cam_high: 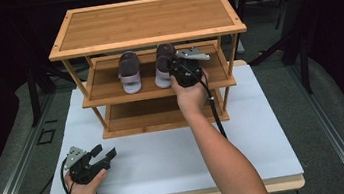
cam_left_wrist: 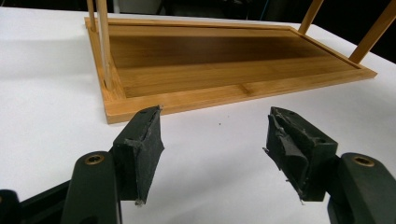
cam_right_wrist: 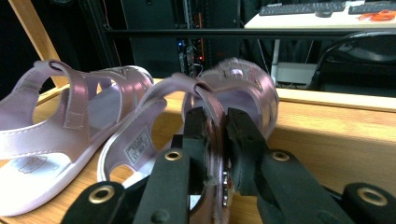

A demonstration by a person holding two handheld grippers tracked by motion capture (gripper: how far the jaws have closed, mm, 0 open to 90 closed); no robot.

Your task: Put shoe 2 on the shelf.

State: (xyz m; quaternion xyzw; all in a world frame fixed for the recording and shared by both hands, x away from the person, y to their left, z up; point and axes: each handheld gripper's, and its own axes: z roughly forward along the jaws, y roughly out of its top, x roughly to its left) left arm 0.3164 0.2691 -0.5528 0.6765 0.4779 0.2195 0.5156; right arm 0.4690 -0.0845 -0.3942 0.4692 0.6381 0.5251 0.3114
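Two pink sandals; one wooden rack, apparently three shelves; two grippers.

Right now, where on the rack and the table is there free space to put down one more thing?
The top shelf is bare, and so is the bottom shelf. The white table is free between the left gripper and the forearm. The middle shelf is crowded at its centre by two sandals and the right gripper.

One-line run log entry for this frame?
right gripper: fingers around right sandal heel strap, middle shelf | left gripper: open, on table | left sandal: shelved
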